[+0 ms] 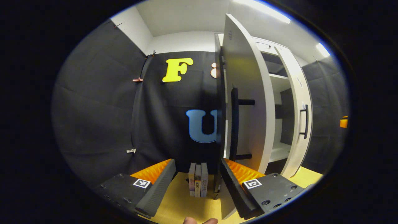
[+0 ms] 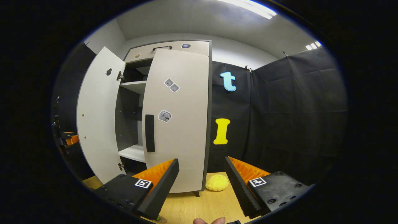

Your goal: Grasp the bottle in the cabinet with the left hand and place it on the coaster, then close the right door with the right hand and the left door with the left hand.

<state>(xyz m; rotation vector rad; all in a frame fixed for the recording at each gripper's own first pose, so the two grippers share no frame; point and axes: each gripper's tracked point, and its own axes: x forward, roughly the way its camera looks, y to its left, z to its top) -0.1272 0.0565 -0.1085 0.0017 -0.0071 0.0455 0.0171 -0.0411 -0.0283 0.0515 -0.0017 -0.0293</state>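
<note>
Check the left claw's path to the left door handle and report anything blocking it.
Nothing visible blocks it. The left claw is open, and the left door stands edge-on just ahead of it, with the black handle facing it. The books stand lower down on the table, below that path.

In your left gripper view, the left door (image 1: 245, 102) is standing edge-on to you and covering most of the cabinet (image 1: 279, 93) inside, so you are seeing just a sliver of shelf (image 1: 278, 77) behind it. The books (image 1: 198, 179) on the desk (image 1: 183, 202) are showing spines too small to make out. An orange object (image 1: 343, 122) at the far right is being cut off by the edge.

In your right gripper view, the right door (image 2: 177, 121) is blocking most of the cabinet's interior, and the stickers (image 2: 171, 85) on it are too small to tell. A green-rimmed thing (image 2: 159, 219) at the bottom is being hidden by your right tool (image 2: 202, 177). A fingertip (image 2: 209, 221) is being clipped by the lower edge.
</note>
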